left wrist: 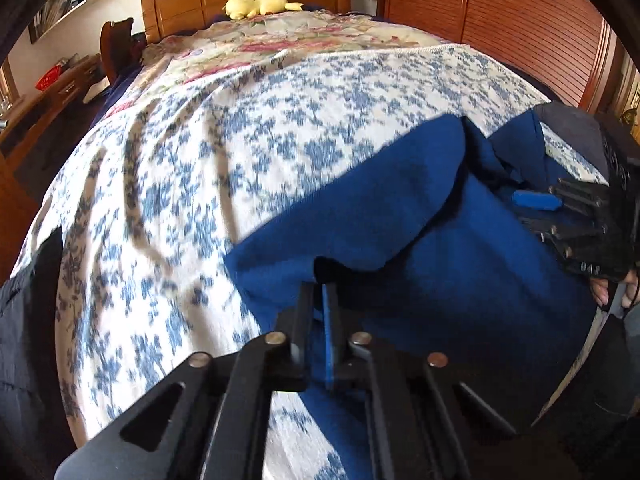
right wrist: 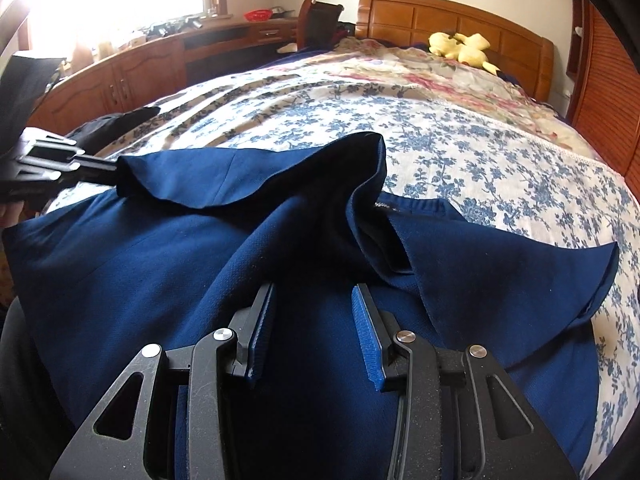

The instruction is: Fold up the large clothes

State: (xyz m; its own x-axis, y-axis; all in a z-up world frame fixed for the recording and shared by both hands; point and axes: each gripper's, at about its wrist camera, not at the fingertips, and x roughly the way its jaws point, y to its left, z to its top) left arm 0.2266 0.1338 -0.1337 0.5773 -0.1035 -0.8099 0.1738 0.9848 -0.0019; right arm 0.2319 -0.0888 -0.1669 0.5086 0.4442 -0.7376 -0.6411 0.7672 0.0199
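- The left gripper (left wrist: 319, 294) had its jaws pressed together on an edge of the blue garment (left wrist: 420, 240), a corner flap lifted off the bed. Seen from the right wrist, that pinch took only the tip of the flap, so a sharp pull could probably have slid the cloth out of the pads.
- The right gripper (right wrist: 313, 300) stood with its jaws apart and nothing clamped, the fingertips poised just above the garment's middle. Had it closed there, it might have gathered several layers at once and bunched the fold.
- Between the two grippers the garment lay rumpled, with a raised ridge and a dark pocket of shadow ahead of the right gripper's tips; folding over that ridge would likely have trapped a crease.
- To the right of the right gripper a loose wing of the cloth fanned out over the floral bedspread (right wrist: 460, 152). Left unheld, it could have dragged and twisted as the flap was carried across.
- Beneath both grippers the bedspread itself was wrinkled and soft; a low jaw could have nipped it along with the garment.
- Well beyond both, near the headboard (right wrist: 452, 20), a yellow plush toy (right wrist: 464, 48) lay clear of the work and seemed no risk.
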